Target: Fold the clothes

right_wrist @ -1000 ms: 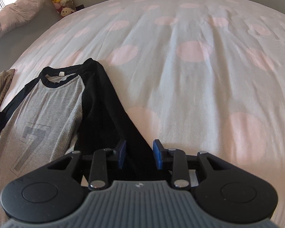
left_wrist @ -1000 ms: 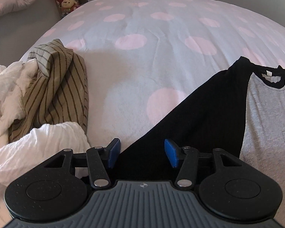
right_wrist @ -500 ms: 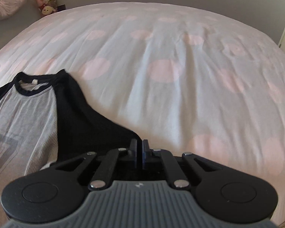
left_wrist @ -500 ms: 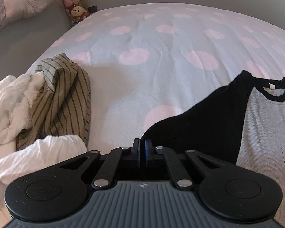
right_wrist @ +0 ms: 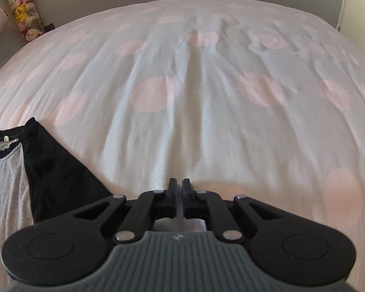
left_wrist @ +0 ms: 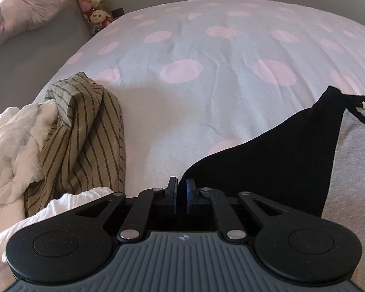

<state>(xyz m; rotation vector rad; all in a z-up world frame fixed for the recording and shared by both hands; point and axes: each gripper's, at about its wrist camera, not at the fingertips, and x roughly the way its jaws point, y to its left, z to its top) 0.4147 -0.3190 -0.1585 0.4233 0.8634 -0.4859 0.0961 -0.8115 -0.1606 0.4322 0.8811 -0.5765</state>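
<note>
My left tool [left_wrist: 181, 196] is closed to a narrow slit on the edge of the shirt's [left_wrist: 275, 160] black sleeve. My right tool [right_wrist: 179, 198] is likewise nearly closed; I cannot tell whether it holds any fabric. The shirt (grey ribbed body, black collar) lies flat on the bed [left_wrist: 206, 97], a soft sheet with pink dots. A crumpled striped garment [left_wrist: 82, 141] and white cloth [left_wrist: 9, 146] sit left.

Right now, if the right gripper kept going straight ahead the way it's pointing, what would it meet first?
Probably just the polka-dot bedspread. The right gripper points across open bedding, and the raglan shirt's black sleeve lies off to its left. Nothing else sits in line before the far wall, though depth is unclear.
</note>
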